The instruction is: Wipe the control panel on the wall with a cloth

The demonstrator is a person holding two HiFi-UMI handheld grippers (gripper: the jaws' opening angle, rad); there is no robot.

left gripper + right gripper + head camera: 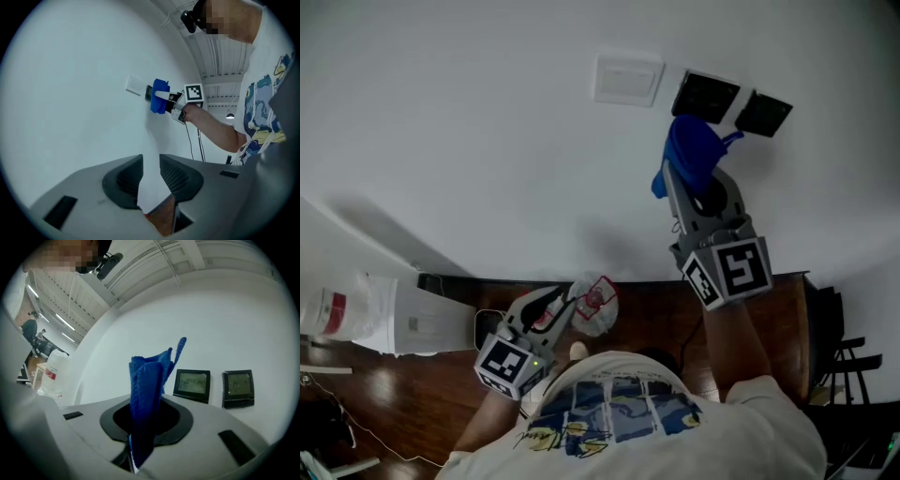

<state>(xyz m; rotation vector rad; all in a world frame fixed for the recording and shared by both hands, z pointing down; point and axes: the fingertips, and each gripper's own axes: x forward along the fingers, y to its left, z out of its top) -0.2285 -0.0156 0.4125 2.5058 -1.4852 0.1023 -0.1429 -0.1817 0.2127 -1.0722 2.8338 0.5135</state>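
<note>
Control panel (706,96) wiping is set on the white wall (487,141), the largest surface in view. The panel is mounted high on it as a dark square with a lit display.

The right hand-held gripper (146,416) is raised just below the control panel and is clenched on the blue cloth (689,150). The left hand-held gripper (150,173) is held low, well below the control panel. It appears to be clamped on a white-and-red bundle (595,305). What that bundle is cannot be told.

The cloth is pinched by a fold, and its loose upper end stands free just beside the control panel. Whether the display is touched yet cannot be told.

A second dark panel (763,112) is fixed just beside the control panel on its far side. A white plate (626,80) is mounted near it on the other side.

Several failures can be judged likely:
- **Cloth slipping:** if the cloth is dragged hard across the display, the fold could be pulled out of the jaws.
- **Scraping or pressing:** only a narrow bunch of cloth stands ahead of the jaws, so the display could be scraped by hard tips, or a setting changed.
- **Missed area:** part of the display could be left unwiped by so small a contact patch.
- **Neighbouring panel:** the second panel could be knocked by a wide stroke.
</note>
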